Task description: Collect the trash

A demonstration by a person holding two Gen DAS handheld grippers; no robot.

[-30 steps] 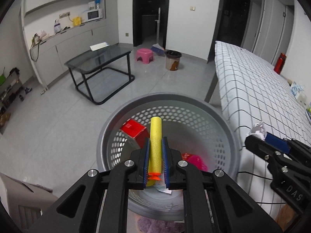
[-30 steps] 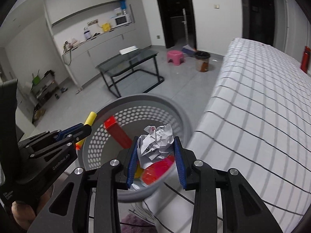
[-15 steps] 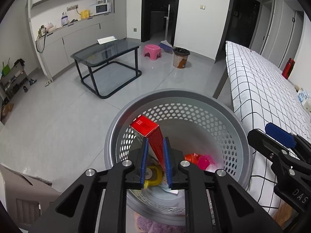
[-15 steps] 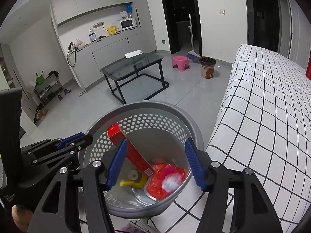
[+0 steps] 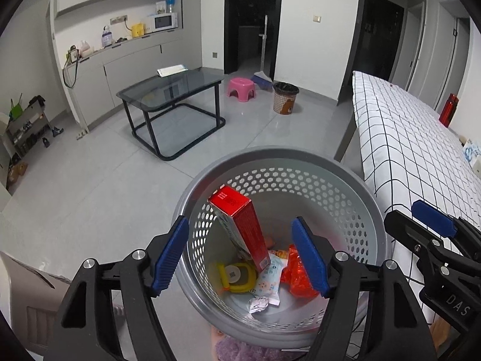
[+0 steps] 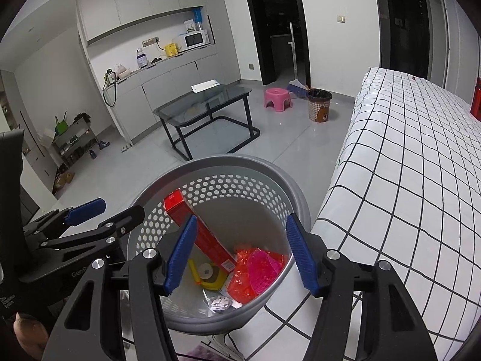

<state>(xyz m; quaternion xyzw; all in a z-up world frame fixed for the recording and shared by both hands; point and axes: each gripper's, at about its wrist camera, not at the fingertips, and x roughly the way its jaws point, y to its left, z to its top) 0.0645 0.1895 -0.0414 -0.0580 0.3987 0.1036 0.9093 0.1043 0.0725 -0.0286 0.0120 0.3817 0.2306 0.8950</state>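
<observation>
Grey perforated basket (image 5: pixel 372 210) holds the trash: red carton (image 5: pixel 240 225) (leaning), crumpled paper (image 5: pixel 258 304). Left hand-held gripper (image 5: pixel 240 258) and right hand-held gripper (image 6: pixel 240 255) hover above, jaws spread, empty. Risk: descending fingers could strike the rim, tipping the basket.

Even, cool indoor light, sharp focus, soft shadows, strong fisheye bending and dark corners.
</observation>
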